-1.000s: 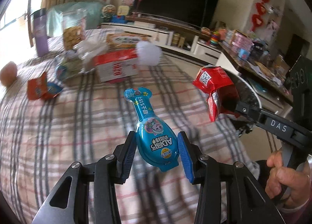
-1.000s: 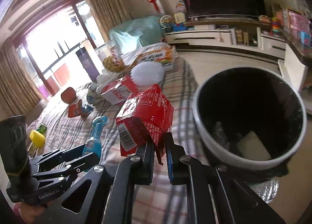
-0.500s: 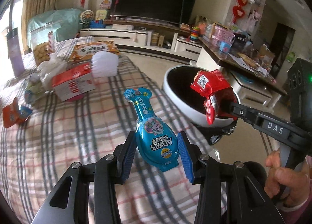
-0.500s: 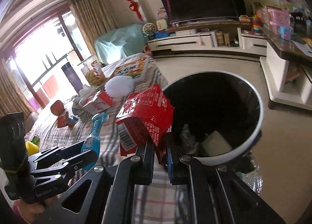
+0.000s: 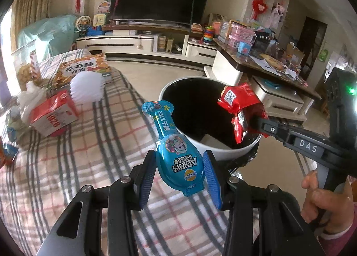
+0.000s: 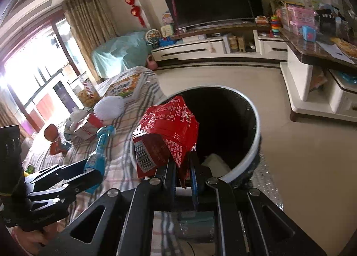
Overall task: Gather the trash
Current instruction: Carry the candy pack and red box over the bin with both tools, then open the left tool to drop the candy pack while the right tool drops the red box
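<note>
Trash carried toward the bin [image 5: 234, 154], one piece per claw. Left gripper [image 5: 180, 172] pinches a blue bottle-shaped package [image 5: 176, 151] by its bulbous lower half, narrow neck pointing forward over the plaid cloth [image 5: 67, 166]; the right gripper [image 6: 181, 168], fingers pressed nearly together, clamps a crumpled red wrapper [image 6: 167, 135] by its lower edge, and in the left wrist view that wrapper hangs over the bin's mouth. To finish the step well, the red wrapper should probably be released only once it is fully inside the rim, since thin foil tends to drift or cling to a pad. The blue package sits short of the rim and would need to travel further before the fingers part.

Materials: bin, round, with a white glossy wall and black interior, some pale rubbish already at the bottom; wrapper, shiny creased film; package, smooth, glossy and rounded, likely slippery; cloth, soft woven check.
</note>
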Demonstrator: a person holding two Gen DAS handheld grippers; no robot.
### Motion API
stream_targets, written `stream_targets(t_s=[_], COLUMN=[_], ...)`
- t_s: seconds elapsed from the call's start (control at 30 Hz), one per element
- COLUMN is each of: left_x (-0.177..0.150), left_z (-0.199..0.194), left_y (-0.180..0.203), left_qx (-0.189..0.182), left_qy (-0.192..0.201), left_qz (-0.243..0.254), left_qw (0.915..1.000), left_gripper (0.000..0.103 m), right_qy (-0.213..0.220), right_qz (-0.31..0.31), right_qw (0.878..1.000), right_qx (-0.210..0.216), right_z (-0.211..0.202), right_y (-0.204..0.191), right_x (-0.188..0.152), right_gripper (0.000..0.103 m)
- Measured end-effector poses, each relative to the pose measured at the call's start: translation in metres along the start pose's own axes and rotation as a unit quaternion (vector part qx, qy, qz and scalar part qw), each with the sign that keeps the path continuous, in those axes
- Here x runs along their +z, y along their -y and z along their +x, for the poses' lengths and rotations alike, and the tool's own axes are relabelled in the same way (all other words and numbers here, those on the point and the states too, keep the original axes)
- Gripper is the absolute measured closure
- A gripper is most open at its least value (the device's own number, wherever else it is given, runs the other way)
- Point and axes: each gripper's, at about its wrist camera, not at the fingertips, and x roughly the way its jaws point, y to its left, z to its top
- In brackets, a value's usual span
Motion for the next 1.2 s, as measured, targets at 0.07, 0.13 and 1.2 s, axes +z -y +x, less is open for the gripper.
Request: stream_targets(t_s=[0.07,0.13,1.2], left_x=[0.003,0.008,0.057], left_z=[0.004,0.01,0.08], left_y=[0.001,0.003,0.022], left_qx=[-0.001,-0.004,-0.02], left_qy=[0.0,-0.001,-0.034], left_qz=[0.003,0.005,0.026], left_qw=[1.0,1.0,0.9989], left_gripper=[0.062,0.062,0.061], right_qy=[-0.003,-0.006,-0.052], right_qz=[0.003,0.005,-0.021], right_qw=[1.0,1.0,0.997], right_qx=[-0.007,-0.011,-0.06], right_z=[0.002,0.003,0.038], right_y=[0.004,0.009,0.032], right_x=[0.001,0.002,0.031], right_gripper=[0.093,0.093,0.088])
